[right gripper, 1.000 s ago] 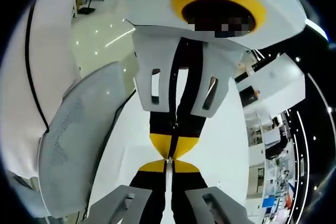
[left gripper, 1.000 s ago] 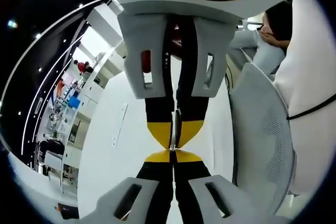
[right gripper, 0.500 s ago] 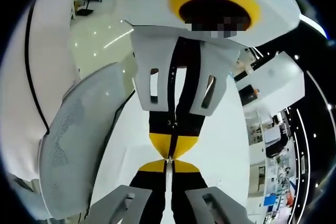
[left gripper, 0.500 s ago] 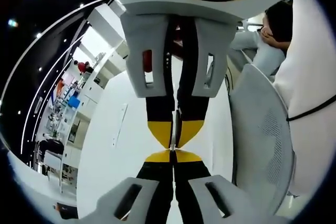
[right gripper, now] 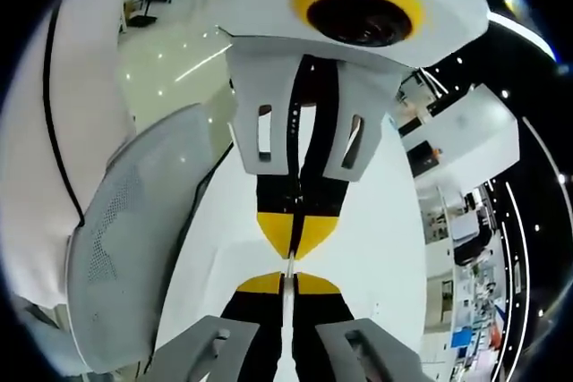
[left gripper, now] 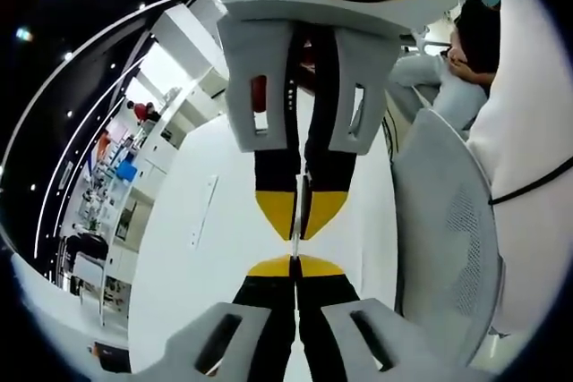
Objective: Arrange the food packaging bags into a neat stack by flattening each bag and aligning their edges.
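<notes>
Facing tip to tip — left yellow-tipped black-and-white tongs (left gripper: 293,265) pressed together, right yellow-tipped tongs (right gripper: 289,279) likewise, both empty. No food packaging bags visible, so direction from either — cannot tell.

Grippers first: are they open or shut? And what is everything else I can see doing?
Left gripper: shut, with nothing seen between its jaws.
Right gripper: shut, pointing tip to tip at the left one.
Chair: white mesh back turned towards the grippers.
Person at the back: hand up at the head.
</notes>
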`<action>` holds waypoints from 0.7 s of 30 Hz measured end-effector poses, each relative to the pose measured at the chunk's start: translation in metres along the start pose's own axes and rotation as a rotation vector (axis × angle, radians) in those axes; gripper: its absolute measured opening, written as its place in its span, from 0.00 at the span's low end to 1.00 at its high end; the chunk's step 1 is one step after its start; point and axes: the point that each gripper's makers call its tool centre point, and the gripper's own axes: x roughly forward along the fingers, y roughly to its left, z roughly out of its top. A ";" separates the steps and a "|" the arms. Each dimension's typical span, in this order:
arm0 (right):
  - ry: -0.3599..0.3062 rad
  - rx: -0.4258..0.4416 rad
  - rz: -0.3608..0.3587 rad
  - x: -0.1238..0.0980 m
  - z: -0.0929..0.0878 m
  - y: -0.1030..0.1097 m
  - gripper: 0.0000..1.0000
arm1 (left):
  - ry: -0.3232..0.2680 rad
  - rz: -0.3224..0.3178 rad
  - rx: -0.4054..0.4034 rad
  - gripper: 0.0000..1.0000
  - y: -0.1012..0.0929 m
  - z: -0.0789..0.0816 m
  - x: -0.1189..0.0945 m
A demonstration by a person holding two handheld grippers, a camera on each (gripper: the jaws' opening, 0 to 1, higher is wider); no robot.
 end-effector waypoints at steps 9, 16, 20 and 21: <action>-0.009 0.007 -0.004 -0.001 -0.001 -0.001 0.00 | -0.006 0.003 -0.001 0.00 0.000 0.002 0.000; -0.006 0.010 -0.002 -0.001 -0.001 -0.001 0.00 | -0.012 0.000 -0.006 0.00 0.000 0.001 -0.001; -0.005 0.012 -0.002 -0.001 -0.001 0.000 0.00 | -0.015 -0.003 -0.008 0.00 0.000 0.002 -0.001; -0.005 0.012 -0.001 -0.001 -0.001 0.000 0.00 | -0.015 -0.003 -0.009 0.00 0.000 0.002 -0.001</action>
